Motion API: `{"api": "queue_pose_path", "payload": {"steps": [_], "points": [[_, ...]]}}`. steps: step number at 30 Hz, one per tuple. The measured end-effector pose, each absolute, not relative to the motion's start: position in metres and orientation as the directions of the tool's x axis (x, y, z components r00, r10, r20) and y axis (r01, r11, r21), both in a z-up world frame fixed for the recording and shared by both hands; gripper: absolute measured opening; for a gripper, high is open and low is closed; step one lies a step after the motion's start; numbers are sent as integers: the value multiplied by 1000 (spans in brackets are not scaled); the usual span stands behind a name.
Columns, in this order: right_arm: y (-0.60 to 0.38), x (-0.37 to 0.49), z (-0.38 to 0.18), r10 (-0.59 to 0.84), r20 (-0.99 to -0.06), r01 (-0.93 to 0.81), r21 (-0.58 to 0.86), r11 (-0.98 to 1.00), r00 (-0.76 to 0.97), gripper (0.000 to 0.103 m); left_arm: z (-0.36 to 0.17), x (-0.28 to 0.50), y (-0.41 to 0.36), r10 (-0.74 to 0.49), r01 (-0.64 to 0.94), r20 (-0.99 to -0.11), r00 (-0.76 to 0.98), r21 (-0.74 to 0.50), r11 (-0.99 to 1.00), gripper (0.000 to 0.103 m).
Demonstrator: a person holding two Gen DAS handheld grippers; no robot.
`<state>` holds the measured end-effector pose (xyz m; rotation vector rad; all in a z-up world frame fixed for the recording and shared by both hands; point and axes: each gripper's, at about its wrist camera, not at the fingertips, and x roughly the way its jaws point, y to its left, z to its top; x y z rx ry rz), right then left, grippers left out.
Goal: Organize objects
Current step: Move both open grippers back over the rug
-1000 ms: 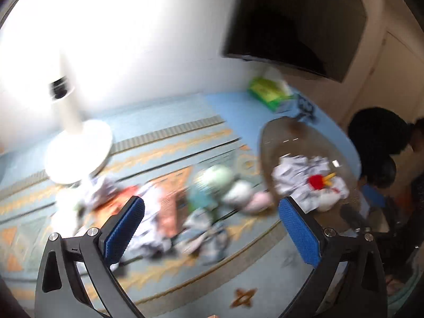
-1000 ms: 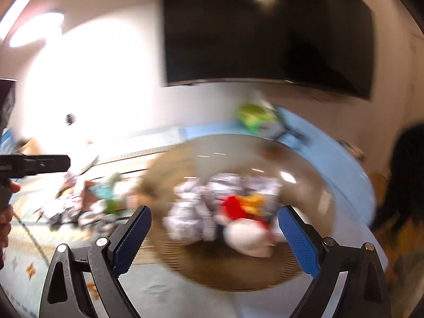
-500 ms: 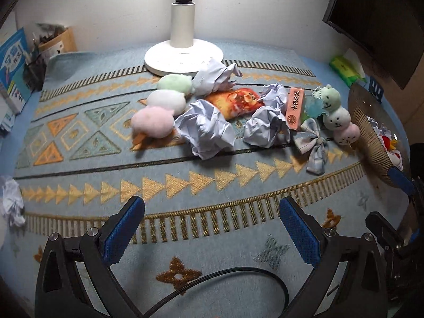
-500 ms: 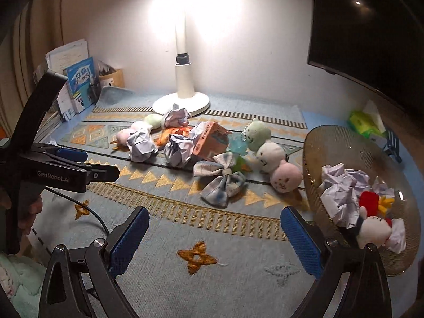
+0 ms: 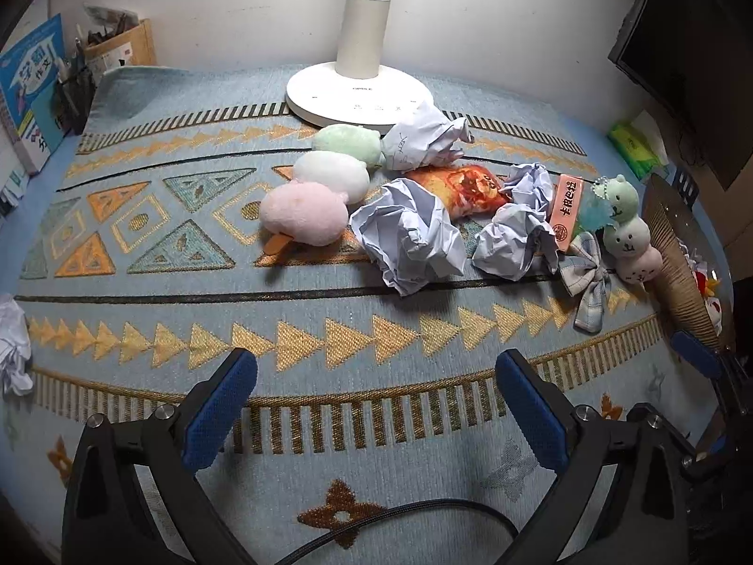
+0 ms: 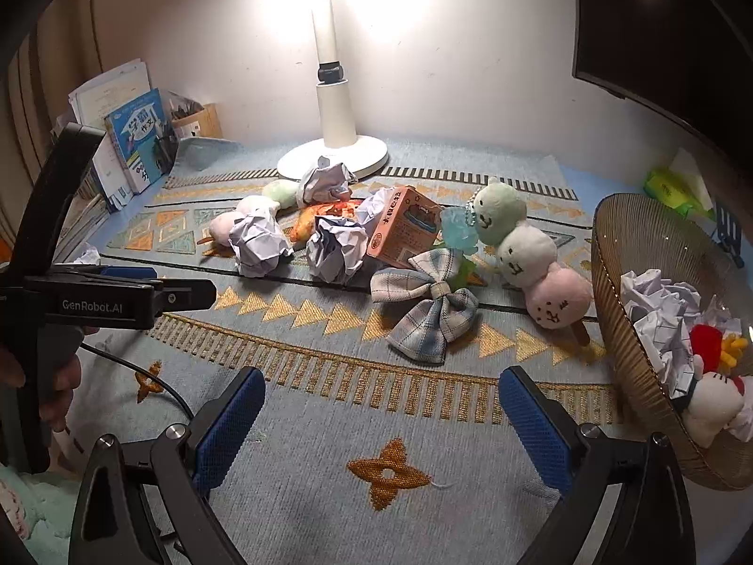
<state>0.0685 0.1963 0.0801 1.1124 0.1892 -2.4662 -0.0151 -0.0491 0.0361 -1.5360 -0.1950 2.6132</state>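
Note:
Several crumpled paper balls (image 5: 409,240) (image 6: 259,240) lie mid-mat among a snack packet (image 5: 466,188), a pink carton (image 5: 567,212) (image 6: 404,228) and a plaid bow (image 5: 586,278) (image 6: 423,306). One three-ball plush skewer (image 5: 320,188) lies to the left, another (image 5: 626,230) (image 6: 522,254) beside the basket. The ribbed basket (image 6: 616,329) (image 5: 677,254) at the right holds crumpled paper and small plush toys. My left gripper (image 5: 374,367) hangs open over bare mat, short of the pile. My right gripper (image 6: 382,381) is open too, in front of the bow.
A white lamp base (image 5: 360,94) stands behind the pile. Books (image 5: 28,94) and a pen box line the back left. One stray paper ball (image 5: 12,343) sits at the mat's left edge. A green tissue pack (image 6: 668,186) and a dark monitor are at the right.
Both views swung away from the basket and wall onto the patterned mat and sharpened. Over the last half second both grippers edged closer to the pile, still open.

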Motion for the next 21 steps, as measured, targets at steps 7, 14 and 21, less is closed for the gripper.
{"api": "queue_pose_path", "payload": {"steps": [7,14,21], "points": [[192,58,71,-311,-761,442,36,-896,-568,99,31,-26,-51,183,-21,-857,-481,-198,-980,102],[189,23,60,-283,-776,399,43,-916,-564,99,33,-50,-48,209,-37,-837,-506,-220,-975,102],[192,-11,43,-236,-805,302,75,-950,-544,99,18,-84,-44,215,-42,-866,-452,-220,-975,95]]}}
